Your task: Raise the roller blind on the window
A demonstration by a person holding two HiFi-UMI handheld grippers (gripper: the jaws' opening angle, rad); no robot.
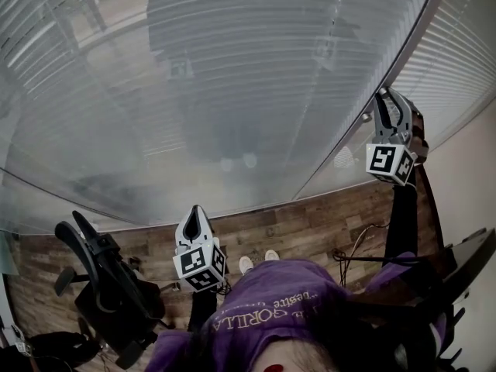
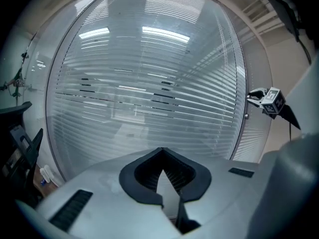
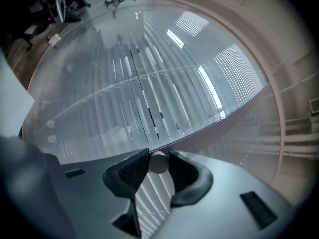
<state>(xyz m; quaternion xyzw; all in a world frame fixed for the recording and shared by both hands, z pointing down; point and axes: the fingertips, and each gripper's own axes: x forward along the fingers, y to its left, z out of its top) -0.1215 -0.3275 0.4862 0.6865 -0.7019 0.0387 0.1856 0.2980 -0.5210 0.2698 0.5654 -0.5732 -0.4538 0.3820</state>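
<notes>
The roller blind (image 1: 232, 76) hangs down over the big window pane straight in front of you, its horizontal bands covering the glass as far as the views reach, so by my reading none of the raising is done yet. Its right edge meets the window frame (image 1: 358, 122), and that is where the work is.

Your right hand-held gripper (image 1: 390, 103) is lifted up to that frame. In the right gripper view it (image 3: 158, 167) pinches a small pale round peg (image 3: 158, 162) between its pads, the peg's end facing the camera. This is probably the blind's control, though I cannot tell whether it turns, slides or pulls. A separate small knob (image 1: 364, 117) sits on the frame just beside the gripper and is untouched.

Your left hand-held gripper (image 1: 195, 217) hangs low, well apart from the window, above the wooden floor (image 1: 310, 223). Its jaws are pressed together on nothing (image 2: 162, 176).

The step in hand looks like securing the control. Next, keep the pinch firm and square on the peg, then work it steadily in the direction that lifts the blind, watching the bottom edge to confirm it rises.
</notes>
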